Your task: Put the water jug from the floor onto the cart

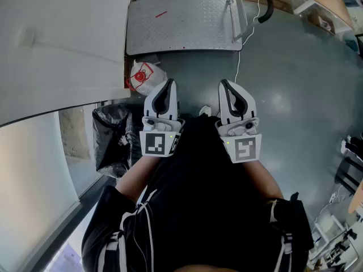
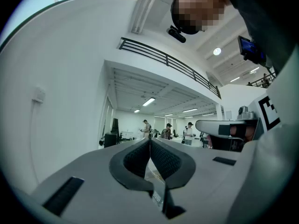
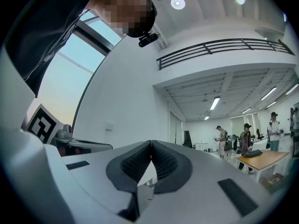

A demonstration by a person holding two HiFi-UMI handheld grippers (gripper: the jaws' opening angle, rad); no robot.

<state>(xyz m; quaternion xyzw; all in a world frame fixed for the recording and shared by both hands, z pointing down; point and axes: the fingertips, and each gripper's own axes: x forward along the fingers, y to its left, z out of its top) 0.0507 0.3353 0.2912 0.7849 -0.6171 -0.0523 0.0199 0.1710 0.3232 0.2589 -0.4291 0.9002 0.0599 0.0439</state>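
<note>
Left gripper [image 1: 168,84]: was held about level, close in front of the person's torso. Its jaws were closed tip to tip, and nothing was clamped between them.
Left pads [image 2: 161,160]: were made of dark rubber with a fine ribbed texture. They bowed outward behind the meeting tips, so that a teardrop-shaped gap was enclosed.
Right gripper [image 1: 226,85]: was held beside the left gripper, apart from it and tilted slightly upward. Its jaws were likewise pressed together and empty.
Gripper bodies: were formed of smooth white moulded plastic. A cube with black-and-white square markers was fitted at the rear of each.
Water jug [image 1: 142,76]: was seen on the floor as a rounded, translucent plastic body with a red label. It was located just beside the near left corner of the cart, ahead of the left gripper and apart from both grippers.
Cart [image 1: 181,24]: was a flat rectangular platform of grey metal with a raised tread pattern and rounded corners. A tubular handle [image 1: 235,13] was fitted at its right end in the head view.
Floor [image 1: 295,95]: was a smooth grey surface marked by soft reflections.
Black bag [image 1: 110,135]: was of crinkled, glossy plastic film. It was placed on the floor near the jug, to the left of the left gripper.
Cable [image 1: 239,58]: was thin and white, and was run from the cart handle across the floor.
</note>
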